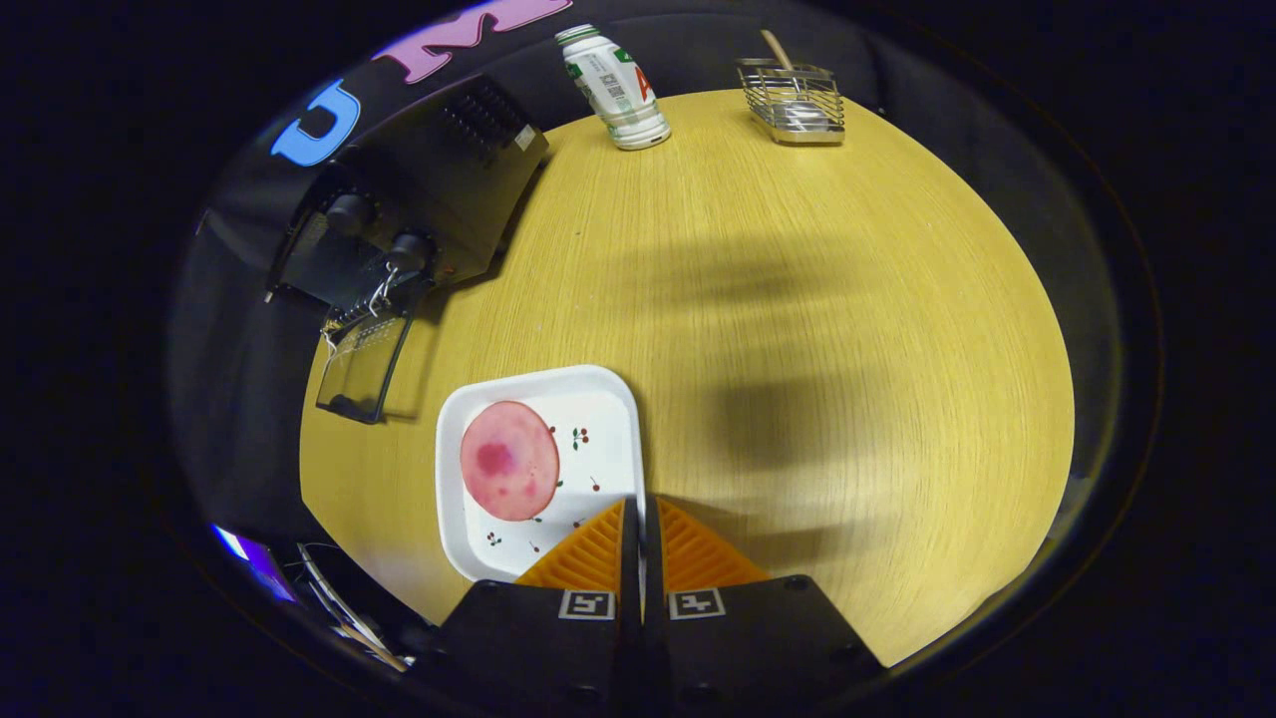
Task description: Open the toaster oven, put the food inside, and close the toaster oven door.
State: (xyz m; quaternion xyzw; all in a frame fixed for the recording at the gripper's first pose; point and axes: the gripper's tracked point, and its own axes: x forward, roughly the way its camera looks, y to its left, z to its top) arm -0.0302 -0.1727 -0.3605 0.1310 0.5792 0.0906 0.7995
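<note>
Wooden tabletop is carrying an oven with its door already hanging open. Food is still lying on a plate, just ahead of the fingers, which are pressing together, empty. Loading and closing are remaining.

white square plate: near right corner hidden under the fingers | black toaster oven: interior too dark to tell | wire basket: contents too small to tell
</note>
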